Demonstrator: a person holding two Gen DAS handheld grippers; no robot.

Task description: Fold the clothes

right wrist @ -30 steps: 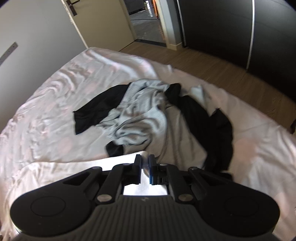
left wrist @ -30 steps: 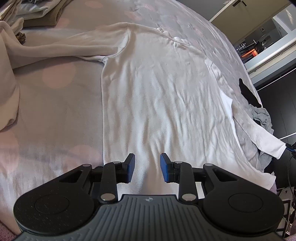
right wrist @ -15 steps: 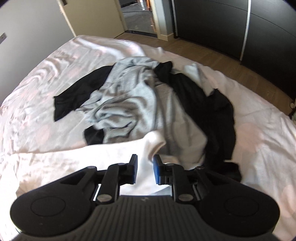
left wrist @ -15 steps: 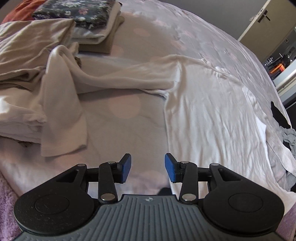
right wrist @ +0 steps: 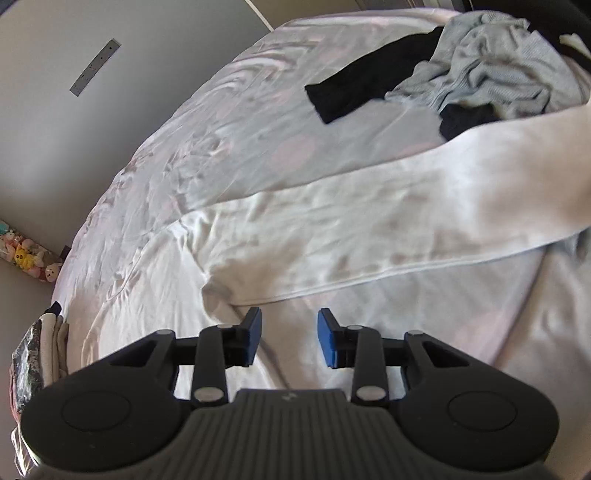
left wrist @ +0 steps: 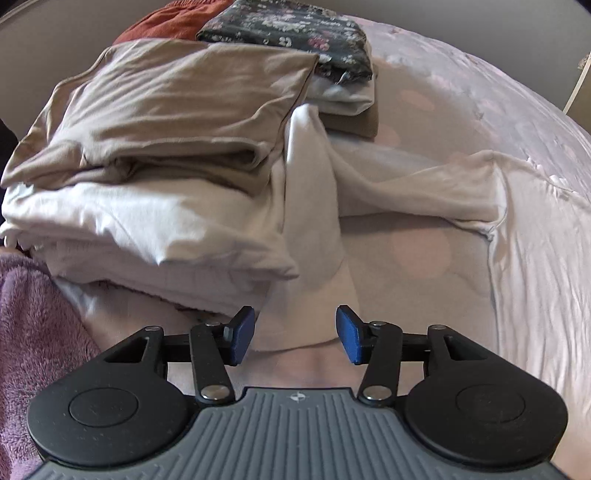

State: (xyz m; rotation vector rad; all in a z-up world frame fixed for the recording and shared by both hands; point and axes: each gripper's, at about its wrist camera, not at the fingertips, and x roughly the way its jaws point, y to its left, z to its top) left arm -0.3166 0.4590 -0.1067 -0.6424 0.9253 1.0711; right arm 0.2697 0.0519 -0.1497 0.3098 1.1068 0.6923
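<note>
Left gripper point(left wrist: 294, 335) and right gripper point(right wrist: 290, 338), just opening, hang empty over the white shirt point(right wrist: 332, 229).

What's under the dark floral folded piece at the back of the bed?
The floral piece tops a small stack: a white folded garment, then a brown one. Anything beneath those is hidden.

White shirt point(left wrist: 535, 258), perhaps floral bundle point(left wrist: 291, 33)
</note>
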